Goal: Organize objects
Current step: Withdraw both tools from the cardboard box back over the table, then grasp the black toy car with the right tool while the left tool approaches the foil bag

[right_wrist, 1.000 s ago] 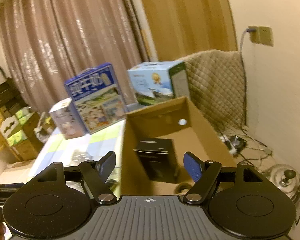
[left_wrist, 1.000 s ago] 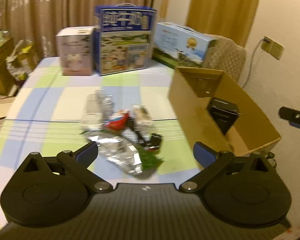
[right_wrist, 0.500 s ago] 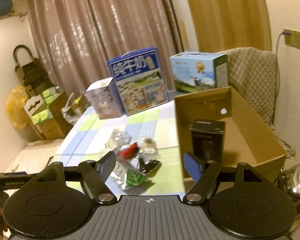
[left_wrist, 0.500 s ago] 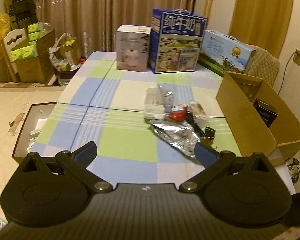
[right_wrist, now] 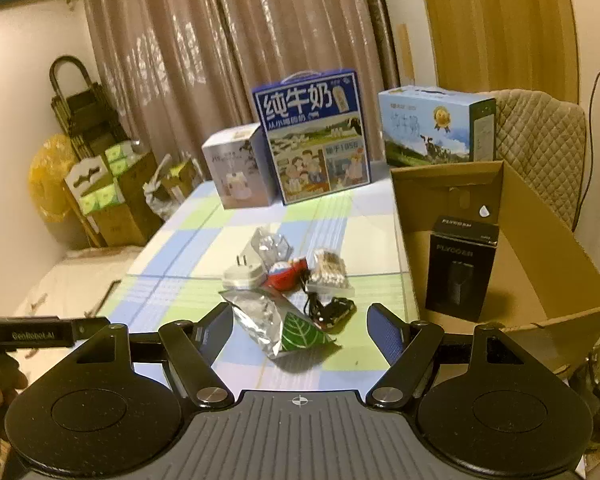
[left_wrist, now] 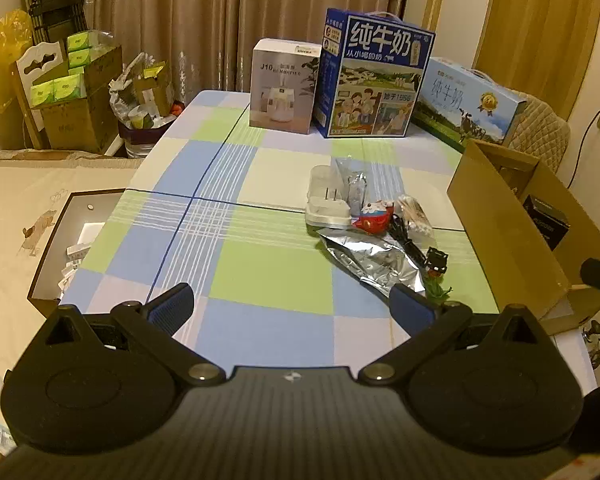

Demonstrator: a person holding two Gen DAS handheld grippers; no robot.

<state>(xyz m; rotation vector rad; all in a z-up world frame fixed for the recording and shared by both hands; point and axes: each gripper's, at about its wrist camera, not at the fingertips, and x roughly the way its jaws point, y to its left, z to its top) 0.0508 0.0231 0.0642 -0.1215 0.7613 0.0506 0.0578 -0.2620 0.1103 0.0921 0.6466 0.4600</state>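
Both tongs released, empty: left gripper (left_wrist: 292, 308), right gripper (right_wrist: 300, 328). Right: take foil bag (right_wrist: 260, 320) by edge, then into box (right_wrist: 540, 264).

A silver foil pouch (right_wrist: 265, 322), white plug adapter (right_wrist: 243, 273), red toy (right_wrist: 286, 275) and black cable (right_wrist: 327, 309) lie clustered on the checked bench (left_wrist: 236, 264) beside an open cardboard box (right_wrist: 540, 264) holding a black carton (right_wrist: 458, 266).

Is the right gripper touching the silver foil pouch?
Apart. The right wrist view shows the open right gripper above the table; the silver foil pouch lies flat beyond its fingertips.
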